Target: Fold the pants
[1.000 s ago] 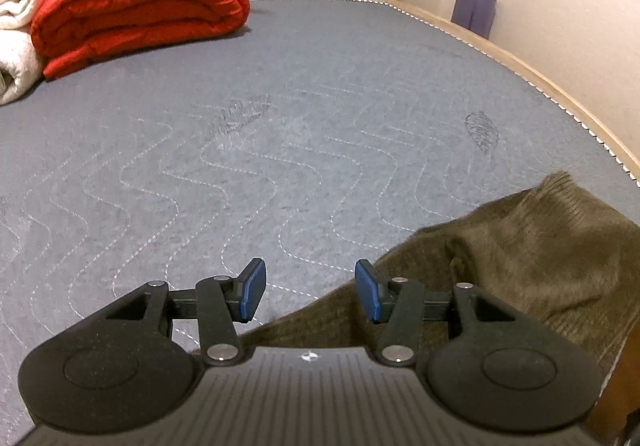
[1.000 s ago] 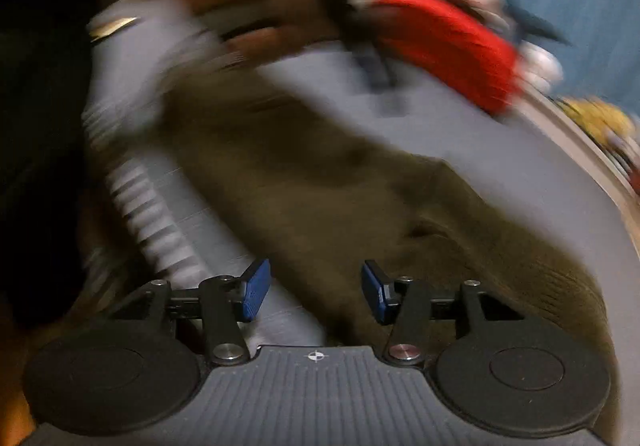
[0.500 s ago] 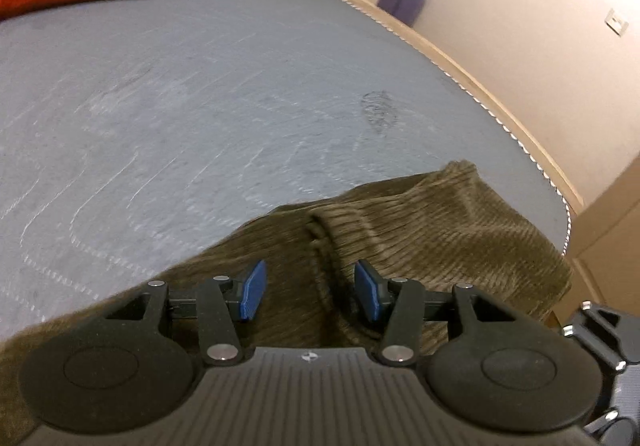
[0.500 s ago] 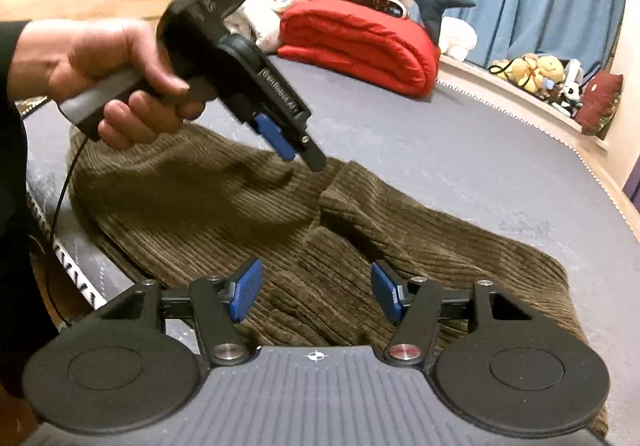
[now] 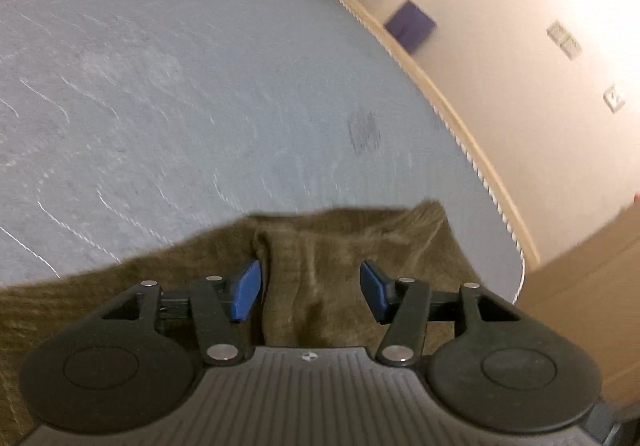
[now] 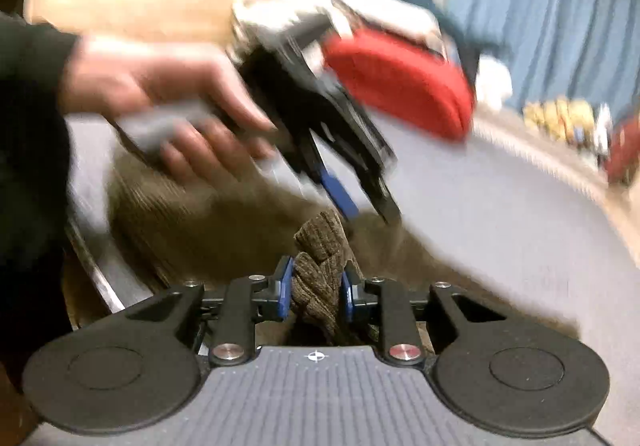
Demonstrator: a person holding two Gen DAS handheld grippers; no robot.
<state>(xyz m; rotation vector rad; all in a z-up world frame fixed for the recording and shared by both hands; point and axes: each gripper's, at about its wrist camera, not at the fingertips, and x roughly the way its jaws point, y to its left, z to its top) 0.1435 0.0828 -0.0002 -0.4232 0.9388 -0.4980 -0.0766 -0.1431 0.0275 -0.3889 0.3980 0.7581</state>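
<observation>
In the left wrist view, the left gripper [image 5: 310, 288] is held over the pants [image 5: 348, 242], which lie bunched at the near edge of the bed [image 5: 200, 86]. Its jaws have just been opening and stand fairly wide, a ridge of cloth between them but untouched by the pads.

In the right wrist view, the right gripper [image 6: 316, 286] is seen with jaws just closed narrow on a gathered fold of the pants [image 6: 320, 266]. The hand [image 6: 168, 98] with the left gripper is blurred above the cloth. No neat fold is seen yet; the folding is judged barely begun.
</observation>
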